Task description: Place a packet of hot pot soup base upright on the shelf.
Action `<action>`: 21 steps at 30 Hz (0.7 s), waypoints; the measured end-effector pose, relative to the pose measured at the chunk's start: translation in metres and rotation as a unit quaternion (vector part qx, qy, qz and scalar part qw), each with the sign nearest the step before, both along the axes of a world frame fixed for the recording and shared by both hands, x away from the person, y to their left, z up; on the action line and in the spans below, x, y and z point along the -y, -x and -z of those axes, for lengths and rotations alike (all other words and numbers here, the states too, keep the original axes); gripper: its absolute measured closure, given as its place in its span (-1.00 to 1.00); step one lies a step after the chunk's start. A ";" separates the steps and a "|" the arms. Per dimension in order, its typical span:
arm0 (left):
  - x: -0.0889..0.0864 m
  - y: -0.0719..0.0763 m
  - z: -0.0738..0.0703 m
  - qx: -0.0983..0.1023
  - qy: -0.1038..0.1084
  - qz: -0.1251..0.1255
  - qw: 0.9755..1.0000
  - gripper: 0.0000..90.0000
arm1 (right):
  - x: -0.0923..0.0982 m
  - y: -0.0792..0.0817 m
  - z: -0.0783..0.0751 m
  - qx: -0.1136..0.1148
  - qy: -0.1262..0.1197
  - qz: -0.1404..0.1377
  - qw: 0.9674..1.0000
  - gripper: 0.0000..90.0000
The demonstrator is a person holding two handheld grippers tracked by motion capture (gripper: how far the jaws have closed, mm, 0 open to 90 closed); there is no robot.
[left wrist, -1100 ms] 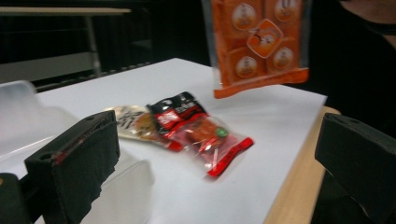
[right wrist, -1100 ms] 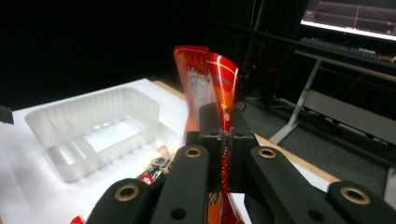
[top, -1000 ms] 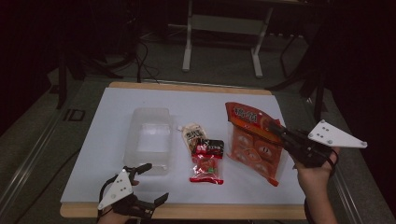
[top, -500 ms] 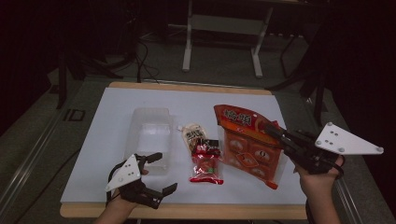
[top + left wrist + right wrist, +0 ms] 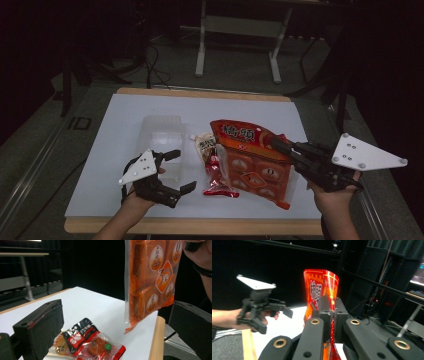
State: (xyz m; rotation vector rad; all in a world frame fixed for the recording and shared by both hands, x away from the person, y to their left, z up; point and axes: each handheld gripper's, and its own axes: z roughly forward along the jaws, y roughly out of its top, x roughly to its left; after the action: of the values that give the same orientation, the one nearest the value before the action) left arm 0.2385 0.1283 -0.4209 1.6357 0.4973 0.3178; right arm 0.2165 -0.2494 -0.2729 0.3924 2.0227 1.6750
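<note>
right hand-held gripper clamped on orange snack bag; left hand-held gripper wide open, empty

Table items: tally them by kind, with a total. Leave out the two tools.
Large orange snack bag, held up by the right tool: 1
Small red snack packet: 1
Small pale snack packet: 1
Clear plastic container: 1
Total: 4
</note>
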 end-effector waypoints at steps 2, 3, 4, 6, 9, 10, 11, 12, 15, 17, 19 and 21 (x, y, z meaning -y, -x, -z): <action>0.003 -0.006 -0.003 0.004 0.005 0.003 1.000 -1.00 | -0.004 0.002 -0.003 0.005 0.000 -0.009 1.000 0.97; 0.005 -0.007 -0.005 0.003 0.006 0.006 1.000 -0.99 | -0.006 0.003 -0.004 0.005 0.000 -0.012 1.000 0.97; 0.007 -0.009 -0.006 0.007 0.003 0.012 1.000 -0.99 | -0.008 0.004 -0.005 0.007 0.002 -0.014 1.000 0.97; 0.009 -0.013 -0.008 0.007 0.003 0.037 0.999 -0.99 | -0.011 0.005 -0.007 0.007 0.001 -0.021 1.000 0.97; 0.014 -0.017 -0.010 0.011 -0.007 0.054 0.998 -0.99 | -0.016 0.007 -0.008 0.009 0.003 -0.031 0.999 0.97; 0.015 -0.018 -0.010 0.013 -0.004 0.059 0.998 -0.98 | -0.017 0.007 -0.008 0.009 0.004 -0.032 0.999 0.97; 0.016 -0.019 -0.011 0.013 0.001 0.067 0.998 -0.94 | -0.019 0.008 -0.009 0.011 0.004 -0.035 0.999 0.97; 0.018 -0.021 -0.012 0.014 0.001 0.071 0.997 -0.93 | -0.020 0.008 -0.009 0.010 0.004 -0.038 0.999 0.97; 0.023 -0.024 -0.015 0.015 0.012 0.086 0.996 -0.92 | -0.024 0.009 -0.011 0.011 0.002 -0.046 0.999 0.97; 0.026 -0.025 -0.018 0.020 0.015 0.093 0.995 -0.90 | -0.026 0.009 -0.011 0.010 0.001 -0.052 0.999 0.97; 0.030 -0.026 -0.022 0.027 0.015 0.109 0.994 -0.89 | -0.029 0.009 -0.011 0.011 0.002 -0.055 0.998 0.97; 0.034 -0.026 -0.026 0.033 0.017 0.123 0.992 -0.86 | -0.032 0.009 -0.011 0.010 0.003 -0.059 0.998 0.97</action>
State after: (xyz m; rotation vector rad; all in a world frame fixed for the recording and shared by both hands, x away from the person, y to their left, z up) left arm 0.2640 0.0939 -0.3944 1.6287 0.2456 0.1768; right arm 0.2077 -0.2170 -0.2623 0.2582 2.0727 1.7342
